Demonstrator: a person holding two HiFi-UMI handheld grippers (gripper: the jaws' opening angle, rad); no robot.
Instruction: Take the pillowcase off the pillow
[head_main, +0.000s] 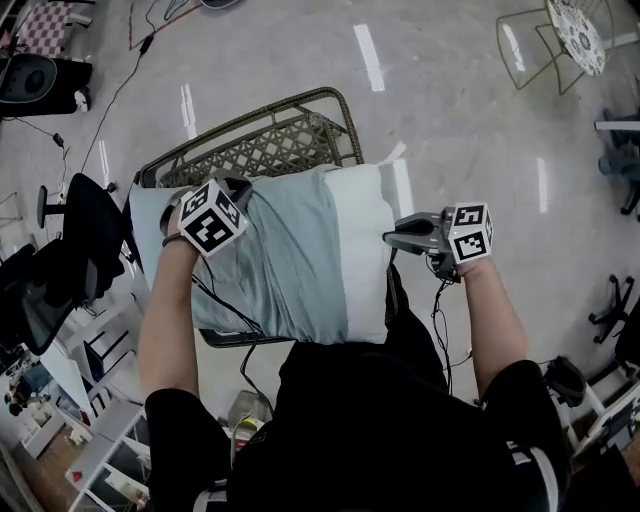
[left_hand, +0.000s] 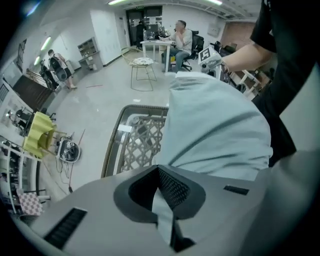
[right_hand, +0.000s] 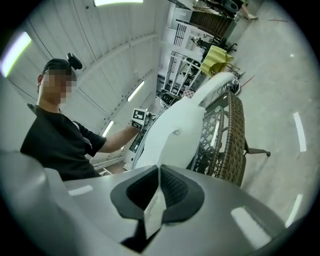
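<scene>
The pillow lies across a wicker chair (head_main: 270, 140) in front of me. A light blue pillowcase (head_main: 280, 260) covers its left and middle part. The bare white pillow (head_main: 362, 240) sticks out at the right end. My left gripper (head_main: 228, 205) points down at the pillowcase's left end and is shut on a fold of the blue cloth (left_hand: 162, 215). My right gripper (head_main: 390, 237) lies level at the pillow's right edge, shut on a pinch of the white pillow (right_hand: 175, 135). In the left gripper view the pillowcase (left_hand: 215, 125) bulges just beyond the jaws.
The wicker chair (left_hand: 135, 145) stands on a glossy grey floor with cables. A black office chair (head_main: 70, 240) is at the left and shelves at the lower left. A wire chair (head_main: 545, 40) stands at the far right. A person (left_hand: 180, 37) sits at a distant table.
</scene>
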